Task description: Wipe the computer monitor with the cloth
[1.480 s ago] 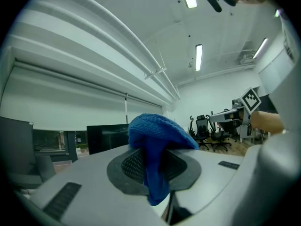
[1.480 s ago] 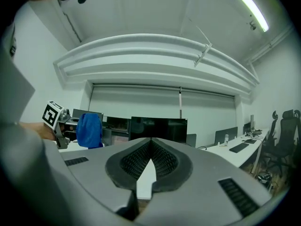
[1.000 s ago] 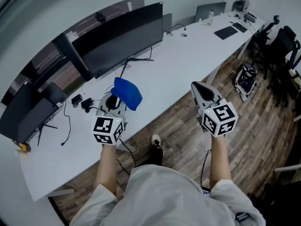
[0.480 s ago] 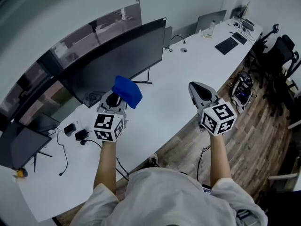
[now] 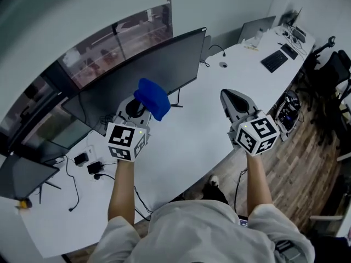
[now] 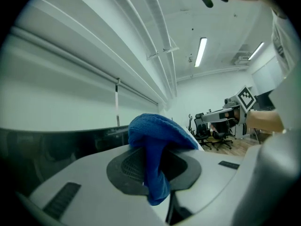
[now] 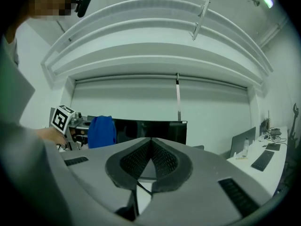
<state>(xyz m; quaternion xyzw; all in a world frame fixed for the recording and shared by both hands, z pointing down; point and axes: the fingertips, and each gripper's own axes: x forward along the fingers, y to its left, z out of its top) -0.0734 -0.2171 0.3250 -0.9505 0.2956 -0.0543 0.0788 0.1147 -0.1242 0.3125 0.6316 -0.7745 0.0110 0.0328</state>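
A wide dark computer monitor [image 5: 148, 73] stands on the white desk [image 5: 192, 141] ahead of me. My left gripper [image 5: 143, 106] is shut on a bunched blue cloth [image 5: 152, 98], held up just in front of the monitor's lower middle. In the left gripper view the blue cloth [image 6: 153, 147] is pinched between the jaws and bulges over them. My right gripper [image 5: 233, 100] hovers over the desk to the right of the monitor, jaws shut with nothing between them. The right gripper view shows the monitor [image 7: 150, 128] and the blue cloth [image 7: 102, 131] off to its left.
A second dark monitor [image 5: 24, 174] stands at the far left, with black adapters and cables [image 5: 88, 163] on the desk near it. A laptop [image 5: 256, 29], a keyboard [image 5: 275, 61] and small items lie at the desk's far right end. Office chairs [image 5: 332, 64] stand on the wood floor.
Both grippers have come nearer to the monitor and higher over the desk. The blue cloth now sits in front of the screen's lower edge. The right gripper stays shut.
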